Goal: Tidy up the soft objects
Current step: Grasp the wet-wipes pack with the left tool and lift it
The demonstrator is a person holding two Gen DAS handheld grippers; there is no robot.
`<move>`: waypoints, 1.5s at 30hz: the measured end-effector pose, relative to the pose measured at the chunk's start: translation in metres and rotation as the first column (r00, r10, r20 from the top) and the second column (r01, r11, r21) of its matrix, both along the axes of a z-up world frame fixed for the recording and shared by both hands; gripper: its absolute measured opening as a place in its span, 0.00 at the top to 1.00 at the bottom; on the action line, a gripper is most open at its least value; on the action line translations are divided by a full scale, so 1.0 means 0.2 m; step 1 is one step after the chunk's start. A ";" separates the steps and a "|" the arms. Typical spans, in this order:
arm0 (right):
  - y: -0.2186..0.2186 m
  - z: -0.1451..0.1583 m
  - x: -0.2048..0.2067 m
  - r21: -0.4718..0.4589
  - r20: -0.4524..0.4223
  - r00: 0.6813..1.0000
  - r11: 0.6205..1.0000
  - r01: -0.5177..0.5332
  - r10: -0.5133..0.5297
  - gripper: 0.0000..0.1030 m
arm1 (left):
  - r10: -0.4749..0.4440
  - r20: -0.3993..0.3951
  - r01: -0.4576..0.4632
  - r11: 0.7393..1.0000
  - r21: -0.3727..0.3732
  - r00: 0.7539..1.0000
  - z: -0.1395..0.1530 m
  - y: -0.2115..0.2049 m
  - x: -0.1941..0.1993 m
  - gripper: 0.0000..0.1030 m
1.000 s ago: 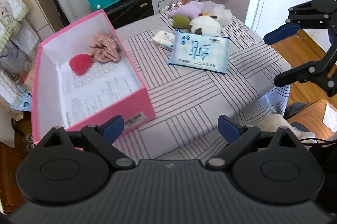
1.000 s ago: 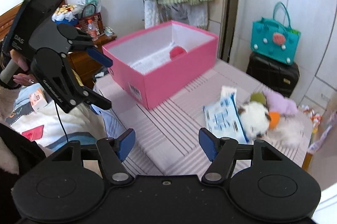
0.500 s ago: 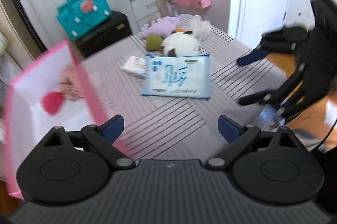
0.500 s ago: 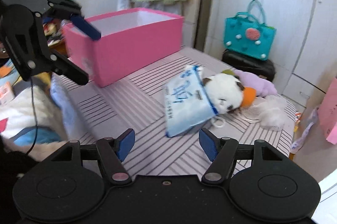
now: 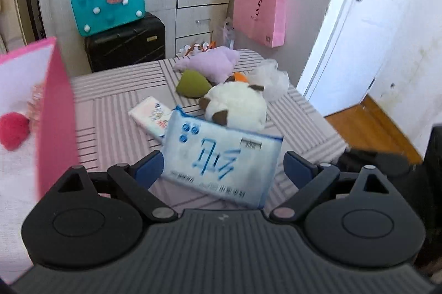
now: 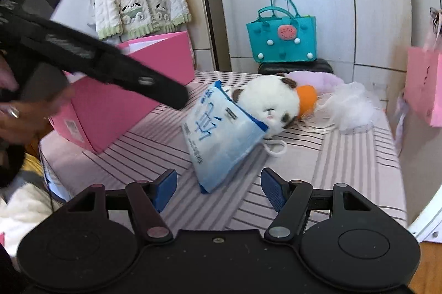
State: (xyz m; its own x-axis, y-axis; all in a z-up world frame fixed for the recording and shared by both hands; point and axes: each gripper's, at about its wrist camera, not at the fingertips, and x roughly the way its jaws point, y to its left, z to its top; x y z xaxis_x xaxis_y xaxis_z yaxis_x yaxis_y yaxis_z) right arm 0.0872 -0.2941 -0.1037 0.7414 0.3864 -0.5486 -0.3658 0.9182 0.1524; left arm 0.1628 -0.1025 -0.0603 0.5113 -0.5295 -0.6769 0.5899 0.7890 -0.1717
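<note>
"Where was the tissue pack (image 5: 223,165) just then?"

"On the striped table (image 5: 301,114), propped against the white plush (image 5: 237,104), right between the left gripper (image 5: 224,166) and its spread, empty fingers. The right gripper (image 6: 219,184) gaped empty too."

"The risk?"

"A slick, squashy wrapper might have slipped the pads, or a nudge rolled the plush off before the pink box (image 6: 124,106)."

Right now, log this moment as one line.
left gripper: open, nearing tissue pack | right gripper: open, empty | pink box: holds two items | plush: on table
</note>
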 end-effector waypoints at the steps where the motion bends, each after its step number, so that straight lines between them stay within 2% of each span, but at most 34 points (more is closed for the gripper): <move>1: 0.02 -0.01 0.01 0.011 -0.003 1.000 1.000 -0.004 0.004 0.30 | 0.015 -0.019 -0.016 1.000 -0.011 1.000 -0.02 -0.02 0.04 0.09; 6: 0.08 -0.05 0.06 0.015 -0.009 1.000 1.000 0.014 -0.014 0.30 | 0.112 -0.030 -0.114 0.991 -0.075 0.993 -0.10 -0.03 0.14 0.09; 10: 0.09 -0.07 0.07 0.053 -0.029 0.999 0.998 0.034 -0.033 0.30 | 0.134 -0.080 -0.144 0.980 -0.137 0.988 -0.17 0.00 0.20 0.09; 16: 0.08 -0.08 0.09 0.085 -0.060 0.997 0.995 0.054 -0.049 0.30 | 0.175 -0.137 -0.207 0.941 -0.268 0.975 -0.26 0.05 0.26 0.09; 18: 0.08 -0.07 0.09 0.081 -0.059 0.997 0.995 0.057 -0.053 0.30 | 0.175 -0.145 -0.211 0.934 -0.288 0.974 -0.28 0.06 0.26 0.09; 21: 0.09 -0.07 0.11 0.077 -0.063 0.996 0.995 0.061 -0.056 0.30 | 0.169 -0.123 -0.198 0.937 -0.287 0.978 -0.30 0.06 0.25 0.07; 23: 0.09 -0.08 0.11 0.082 -0.068 0.996 0.994 0.068 -0.063 0.34 | 0.166 -0.120 -0.194 0.938 -0.286 0.979 -0.31 0.06 0.26 0.06; 25: 0.08 -0.08 0.13 0.087 -0.075 0.994 0.993 0.084 -0.078 0.54 | 0.163 -0.118 -0.190 0.942 -0.275 0.979 -0.31 0.05 0.25 0.06; 27: 0.06 -0.10 0.14 0.102 -0.092 0.992 0.990 0.100 -0.090 0.61 | 0.144 -0.131 -0.175 0.948 -0.266 0.981 -0.31 0.05 0.25 0.06; 30: 0.02 -0.10 0.14 0.161 -0.106 0.991 0.982 0.098 -0.082 0.70 | 0.115 -0.160 -0.153 0.956 -0.251 0.980 -0.31 0.05 0.23 0.10; 34: 0.01 -0.08 0.12 0.151 -0.097 0.993 0.985 0.085 -0.070 0.76 | 0.112 -0.166 -0.144 0.969 -0.199 0.980 -0.30 0.04 0.19 0.24; 38: -0.05 -0.07 0.10 0.147 -0.115 0.991 0.985 0.086 -0.069 0.78 | 0.064 -0.194 -0.105 0.972 -0.208 0.979 -0.29 0.06 0.13 0.35; 42: -0.12 -0.05 0.10 0.146 -0.123 0.985 0.980 0.136 -0.119 0.78 | 0.033 -0.231 -0.088 0.969 -0.229 0.972 -0.31 0.05 0.09 0.45; 45: -0.13 -0.06 0.11 0.134 -0.114 0.982 0.978 0.162 -0.148 0.78 | 0.053 -0.192 -0.085 0.983 -0.165 0.980 -0.32 0.02 0.06 0.57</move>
State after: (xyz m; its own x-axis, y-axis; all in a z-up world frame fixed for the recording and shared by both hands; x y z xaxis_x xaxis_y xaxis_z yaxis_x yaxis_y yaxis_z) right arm 0.1099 -0.3205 -0.1152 0.7411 0.3506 -0.5726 -0.1963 0.9287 0.3146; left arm 0.1751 -0.0987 -0.1245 0.4243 -0.6140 -0.6655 0.4797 0.7758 -0.4099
